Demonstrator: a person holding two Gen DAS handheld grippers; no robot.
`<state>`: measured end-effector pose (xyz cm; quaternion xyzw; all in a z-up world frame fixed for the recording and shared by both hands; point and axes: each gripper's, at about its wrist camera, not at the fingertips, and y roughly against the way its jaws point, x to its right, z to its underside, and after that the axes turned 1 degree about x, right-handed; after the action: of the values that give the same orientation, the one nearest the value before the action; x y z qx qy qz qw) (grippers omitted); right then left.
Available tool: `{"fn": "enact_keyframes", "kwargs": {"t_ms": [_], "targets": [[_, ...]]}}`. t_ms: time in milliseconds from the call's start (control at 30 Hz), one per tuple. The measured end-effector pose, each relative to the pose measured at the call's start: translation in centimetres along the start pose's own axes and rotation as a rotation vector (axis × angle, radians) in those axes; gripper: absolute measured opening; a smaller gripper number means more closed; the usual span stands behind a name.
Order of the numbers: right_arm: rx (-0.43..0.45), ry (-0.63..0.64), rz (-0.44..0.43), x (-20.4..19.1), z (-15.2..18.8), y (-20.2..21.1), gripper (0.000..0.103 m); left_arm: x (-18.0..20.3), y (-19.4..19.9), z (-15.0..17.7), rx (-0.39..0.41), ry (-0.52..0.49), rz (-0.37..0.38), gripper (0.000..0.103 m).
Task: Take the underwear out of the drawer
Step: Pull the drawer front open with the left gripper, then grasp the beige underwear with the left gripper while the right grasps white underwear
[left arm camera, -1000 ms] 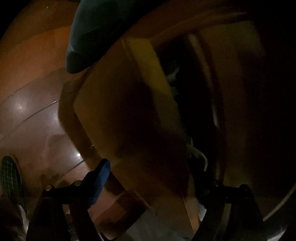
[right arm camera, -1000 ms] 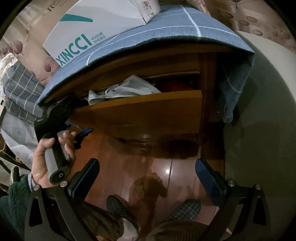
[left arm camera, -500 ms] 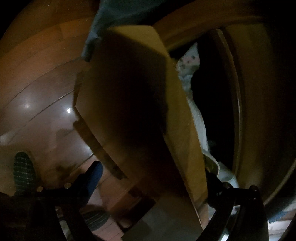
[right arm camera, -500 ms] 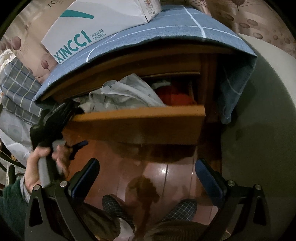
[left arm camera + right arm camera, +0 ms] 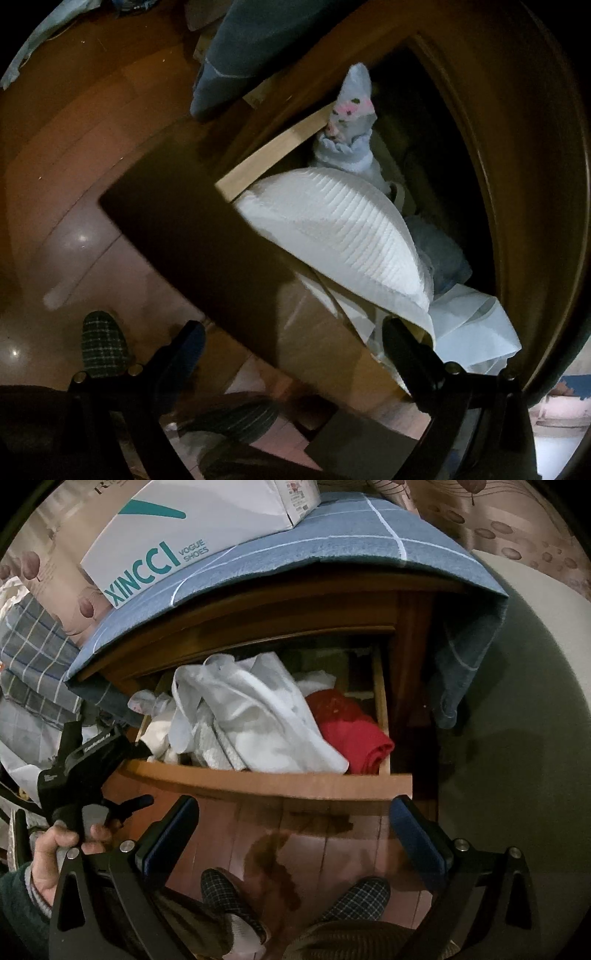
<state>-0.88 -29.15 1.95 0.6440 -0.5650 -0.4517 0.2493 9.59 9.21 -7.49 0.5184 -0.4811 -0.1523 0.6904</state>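
The wooden drawer (image 5: 295, 782) of a bedside cabinet stands pulled out. Inside lies a heap of white garments (image 5: 258, 723) and, at the right, a folded red garment (image 5: 351, 731). My left gripper (image 5: 138, 775) sits at the drawer's left corner, open wide, one finger inside and one outside the front panel. In the left wrist view the left gripper (image 5: 295, 343) straddles that panel (image 5: 221, 266), its pads not pressing on it, beside white ribbed fabric (image 5: 343, 229) and a flower-patterned sock (image 5: 351, 110). My right gripper (image 5: 293, 834) hangs open before the drawer, with nothing between its fingers.
A white shoe box (image 5: 177, 542) rests on a blue checked cloth (image 5: 332, 542) covering the cabinet top. Two checked slippers (image 5: 229, 897) stand on the glossy wooden floor (image 5: 314, 842) under my grippers. A pale wall is at the right and checked bedding (image 5: 33, 653) at the left.
The drawer has slid well out toward me, baring the white heap and the red garment. My left gripper came back with it and its jaws widened. The right gripper stayed put.
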Motion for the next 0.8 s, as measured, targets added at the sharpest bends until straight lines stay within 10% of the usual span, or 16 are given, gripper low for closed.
{"fn": "enact_keyframes", "kwargs": {"t_ms": [800], "targets": [[-0.055,0.040,-0.031,-0.6,-1.1,-1.2,0.103,-0.8,1.0,1.7,-0.061,-0.147,-0.188,0.100]]}}
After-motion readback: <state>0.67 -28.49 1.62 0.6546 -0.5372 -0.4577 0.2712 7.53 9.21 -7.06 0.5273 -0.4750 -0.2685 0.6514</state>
